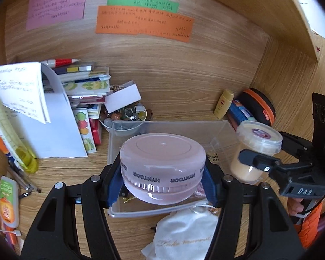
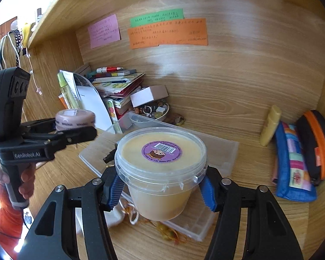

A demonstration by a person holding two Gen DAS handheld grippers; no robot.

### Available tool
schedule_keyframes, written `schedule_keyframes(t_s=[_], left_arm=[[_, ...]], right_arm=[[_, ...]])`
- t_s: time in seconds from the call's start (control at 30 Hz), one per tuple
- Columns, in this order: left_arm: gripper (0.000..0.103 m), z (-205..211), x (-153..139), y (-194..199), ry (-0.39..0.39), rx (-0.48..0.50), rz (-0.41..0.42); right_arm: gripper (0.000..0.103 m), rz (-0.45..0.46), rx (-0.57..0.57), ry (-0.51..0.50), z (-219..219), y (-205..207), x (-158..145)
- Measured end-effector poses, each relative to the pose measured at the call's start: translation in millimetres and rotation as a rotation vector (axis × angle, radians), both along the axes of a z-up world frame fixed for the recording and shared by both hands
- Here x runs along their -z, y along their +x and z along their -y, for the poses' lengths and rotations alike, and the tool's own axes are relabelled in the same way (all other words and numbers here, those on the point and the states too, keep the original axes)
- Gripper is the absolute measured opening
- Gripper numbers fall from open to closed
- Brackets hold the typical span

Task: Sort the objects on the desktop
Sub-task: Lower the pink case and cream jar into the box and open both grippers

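My left gripper (image 1: 162, 182) is shut on a round pink jar (image 1: 162, 164) with a lettered band, held above a clear plastic box (image 1: 225, 130) on the wooden desk. The right wrist view shows that jar (image 2: 75, 119) at the left, in the other gripper. My right gripper (image 2: 162, 189) is shut on a clear tub of yellow cream (image 2: 161, 169) with a purple barcode sticker, also over the clear box (image 2: 223, 153). The tub (image 1: 256, 147) appears at the right in the left wrist view. A white drawstring pouch (image 1: 184, 234) lies at the box's near edge.
Books, papers and a red pen (image 1: 62, 62) are piled at the back left beside a bowl of beads (image 1: 127, 117) and a white carton (image 1: 122, 98). A yellow bottle (image 2: 270, 125), a patchwork pouch (image 2: 292, 162) and a black-orange case (image 2: 318, 145) stand at the right. Tubes (image 1: 8, 201) lie at the left.
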State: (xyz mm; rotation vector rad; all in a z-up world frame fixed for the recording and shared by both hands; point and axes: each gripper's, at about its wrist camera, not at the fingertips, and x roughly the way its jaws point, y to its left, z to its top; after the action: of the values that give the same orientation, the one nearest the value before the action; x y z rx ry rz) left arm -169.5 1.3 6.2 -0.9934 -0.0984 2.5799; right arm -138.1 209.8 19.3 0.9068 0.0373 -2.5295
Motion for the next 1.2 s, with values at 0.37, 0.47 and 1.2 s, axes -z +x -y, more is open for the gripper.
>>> schedule_keyframes(t_s=[0.37, 0.47, 1.2], left_arm=[[0.062, -4.8, 27.5, -22.7, -0.025, 0.013, 0.078], [0.062, -5.8, 30.8, -26.9, -0.029, 0.014, 0.090], [0.063, -16.4, 55.4, -36.6, -0.040, 0.054, 0.153]], right_arm=[[0.056, 0.054, -0.005, 0.067, 23.1, -27.2, 30.2], [0.056, 0.079, -0.015, 0.060, 24.6, -32.8, 37.8], [0.057, 0.089, -0.048, 0.180, 54.0, -38.2, 63.7]])
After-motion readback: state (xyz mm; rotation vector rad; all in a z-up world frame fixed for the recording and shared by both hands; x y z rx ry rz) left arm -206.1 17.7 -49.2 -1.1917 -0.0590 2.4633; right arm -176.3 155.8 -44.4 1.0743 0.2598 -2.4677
